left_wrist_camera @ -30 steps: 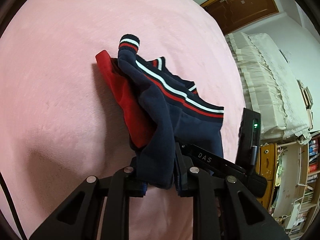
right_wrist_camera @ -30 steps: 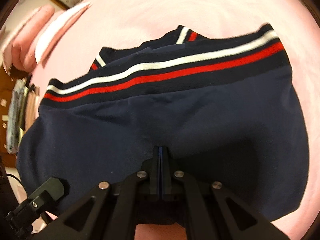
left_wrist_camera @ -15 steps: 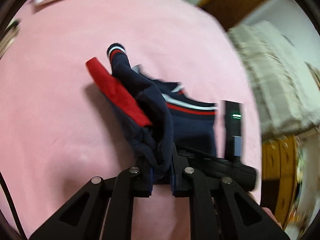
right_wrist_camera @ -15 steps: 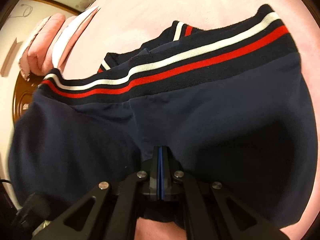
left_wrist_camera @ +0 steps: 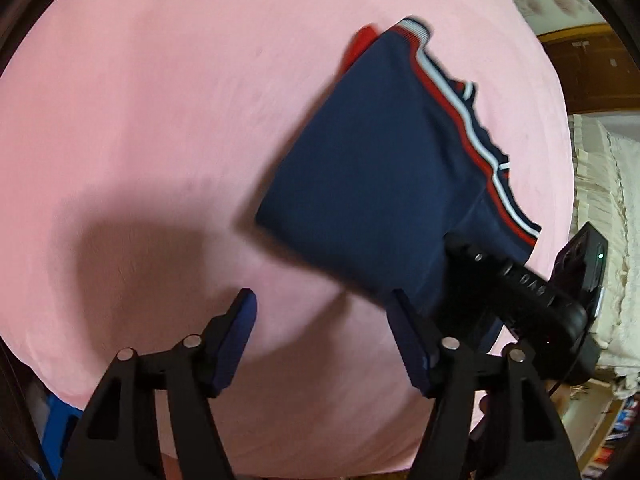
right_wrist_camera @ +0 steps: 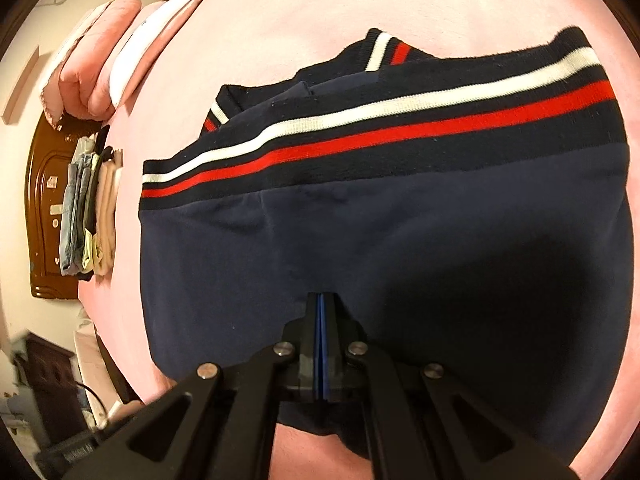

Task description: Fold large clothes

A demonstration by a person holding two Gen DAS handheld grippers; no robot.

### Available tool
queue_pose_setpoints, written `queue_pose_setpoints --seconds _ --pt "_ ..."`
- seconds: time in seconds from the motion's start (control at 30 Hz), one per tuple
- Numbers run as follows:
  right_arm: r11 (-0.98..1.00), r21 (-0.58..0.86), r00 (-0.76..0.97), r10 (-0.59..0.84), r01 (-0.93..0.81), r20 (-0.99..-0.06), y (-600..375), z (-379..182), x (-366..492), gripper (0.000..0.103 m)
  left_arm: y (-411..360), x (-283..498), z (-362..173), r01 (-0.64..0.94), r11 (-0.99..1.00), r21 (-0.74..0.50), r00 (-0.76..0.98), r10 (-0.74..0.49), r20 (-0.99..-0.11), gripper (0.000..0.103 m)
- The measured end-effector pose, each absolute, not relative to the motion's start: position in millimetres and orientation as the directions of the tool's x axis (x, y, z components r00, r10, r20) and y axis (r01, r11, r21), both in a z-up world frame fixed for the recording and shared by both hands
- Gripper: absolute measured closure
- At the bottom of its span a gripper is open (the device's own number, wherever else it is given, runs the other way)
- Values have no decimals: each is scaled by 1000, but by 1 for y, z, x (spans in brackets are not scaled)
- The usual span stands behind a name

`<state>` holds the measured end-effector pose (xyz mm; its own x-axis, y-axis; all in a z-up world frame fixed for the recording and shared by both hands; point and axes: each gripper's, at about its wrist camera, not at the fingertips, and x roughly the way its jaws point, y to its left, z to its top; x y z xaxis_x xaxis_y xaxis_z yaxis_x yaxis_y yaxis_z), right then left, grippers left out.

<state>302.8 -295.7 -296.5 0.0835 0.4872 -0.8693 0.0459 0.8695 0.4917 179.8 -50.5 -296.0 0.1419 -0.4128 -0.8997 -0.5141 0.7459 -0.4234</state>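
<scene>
Two tongs, one navy garment on the pink bed.
Left tongs (left_wrist_camera: 320, 340) gape released at lower centre, the folded navy garment (left_wrist_camera: 380, 184) lying up and right on the bed (left_wrist_camera: 160, 120); right tongs (right_wrist_camera: 322, 344) are clenched on the garment's (right_wrist_camera: 360, 240) near edge, at frame bottom.

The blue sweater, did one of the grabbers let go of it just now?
Yes. The left gripper was shut on a bunched fold of the navy sweater a second ago. Now its jaws stand wide open, and the sweater lies flatter on the pink bedspread, off to the right. The right gripper stayed shut on the sweater's near edge.
</scene>
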Motion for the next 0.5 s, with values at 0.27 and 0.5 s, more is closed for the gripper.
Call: queue_pose_setpoints --seconds 0.27,0.5 --pt "879 472 83 467 61 -880 -297 -295 304 103 -28 192 -312 -520 695 -496 273 -415 -868 37" --pt "900 434 61 431 44 -900 -288 -293 308 103 -24 223 -324 -469 693 -547 287 -466 -837 37"
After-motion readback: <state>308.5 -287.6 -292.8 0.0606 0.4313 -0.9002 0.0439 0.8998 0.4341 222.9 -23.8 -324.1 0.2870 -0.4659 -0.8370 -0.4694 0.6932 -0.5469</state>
